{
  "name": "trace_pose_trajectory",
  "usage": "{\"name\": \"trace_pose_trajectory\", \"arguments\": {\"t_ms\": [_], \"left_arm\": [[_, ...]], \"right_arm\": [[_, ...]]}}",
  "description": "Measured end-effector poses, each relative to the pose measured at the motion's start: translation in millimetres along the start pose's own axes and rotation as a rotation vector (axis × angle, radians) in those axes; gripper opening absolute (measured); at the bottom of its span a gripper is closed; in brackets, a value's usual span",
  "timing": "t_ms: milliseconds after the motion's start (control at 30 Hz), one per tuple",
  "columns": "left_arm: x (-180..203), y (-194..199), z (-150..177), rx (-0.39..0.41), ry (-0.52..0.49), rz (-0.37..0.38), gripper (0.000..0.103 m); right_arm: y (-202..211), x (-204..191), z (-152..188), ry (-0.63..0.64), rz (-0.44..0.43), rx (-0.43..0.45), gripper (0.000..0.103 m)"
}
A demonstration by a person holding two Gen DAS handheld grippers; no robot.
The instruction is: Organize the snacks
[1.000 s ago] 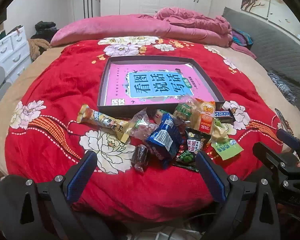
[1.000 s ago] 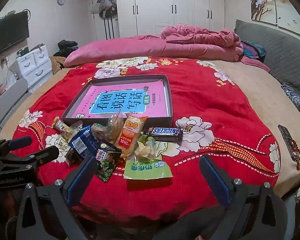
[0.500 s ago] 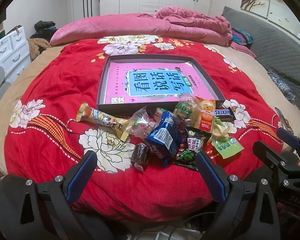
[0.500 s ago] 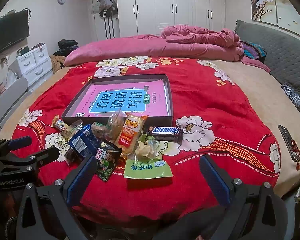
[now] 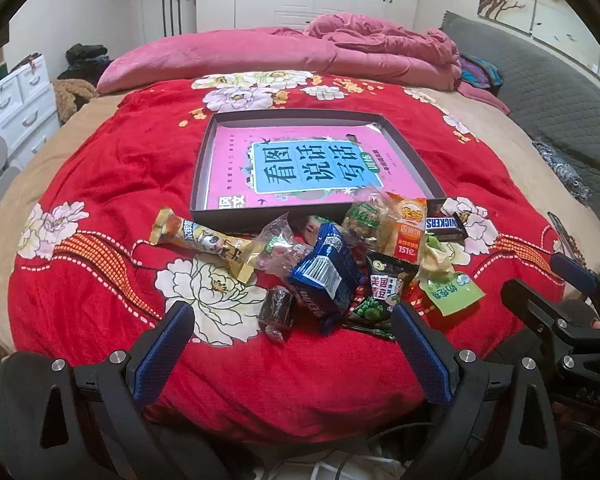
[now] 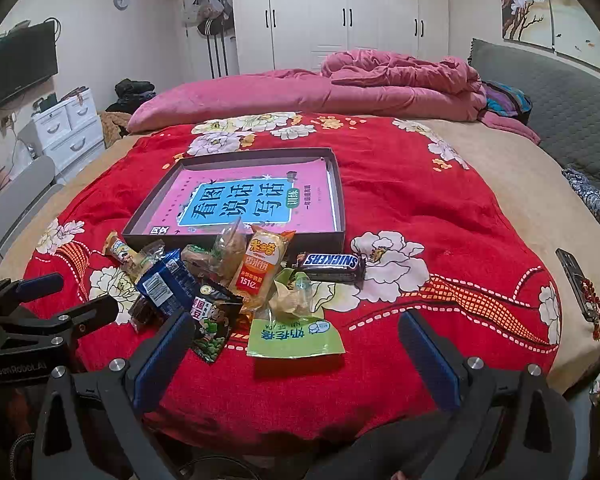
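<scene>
Both claws wait spread wide at the near edge of the bed, nothing between their fingers.

Ahead of the left gripper [image 5: 292,344] the snack pile [image 5: 332,264] lies heaped on the red blanket [image 5: 100,184], the blue packet [image 5: 324,280] and a small dark sweet [image 5: 276,306] nearest its fingertips. The right gripper [image 6: 296,350] hangs just beside it, with the green pouch [image 6: 294,338] right in front and the Snickers bar [image 6: 330,264] further on. Beyond the heap sits the shallow dark tray [image 5: 216,136] (a pink book [image 5: 312,168] lies flat inside).
</scene>
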State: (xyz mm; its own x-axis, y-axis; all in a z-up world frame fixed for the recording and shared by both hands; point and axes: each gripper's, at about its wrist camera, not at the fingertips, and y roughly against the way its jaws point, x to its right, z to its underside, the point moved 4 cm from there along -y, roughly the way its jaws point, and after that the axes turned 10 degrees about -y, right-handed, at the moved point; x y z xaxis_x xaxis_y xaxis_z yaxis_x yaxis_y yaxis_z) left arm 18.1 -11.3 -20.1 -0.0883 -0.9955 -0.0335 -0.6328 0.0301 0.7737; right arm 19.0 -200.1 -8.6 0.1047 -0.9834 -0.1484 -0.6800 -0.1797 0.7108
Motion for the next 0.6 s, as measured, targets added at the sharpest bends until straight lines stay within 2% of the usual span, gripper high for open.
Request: {"name": "trace_pose_trajectory", "arguments": {"t_ms": [600], "left_arm": [[-0.3, -0.5, 0.7, -0.010, 0.004, 0.004, 0.099]], "right_arm": [[-2.3, 1.0, 0.2, -0.007, -0.003, -0.007, 0.103]]}}
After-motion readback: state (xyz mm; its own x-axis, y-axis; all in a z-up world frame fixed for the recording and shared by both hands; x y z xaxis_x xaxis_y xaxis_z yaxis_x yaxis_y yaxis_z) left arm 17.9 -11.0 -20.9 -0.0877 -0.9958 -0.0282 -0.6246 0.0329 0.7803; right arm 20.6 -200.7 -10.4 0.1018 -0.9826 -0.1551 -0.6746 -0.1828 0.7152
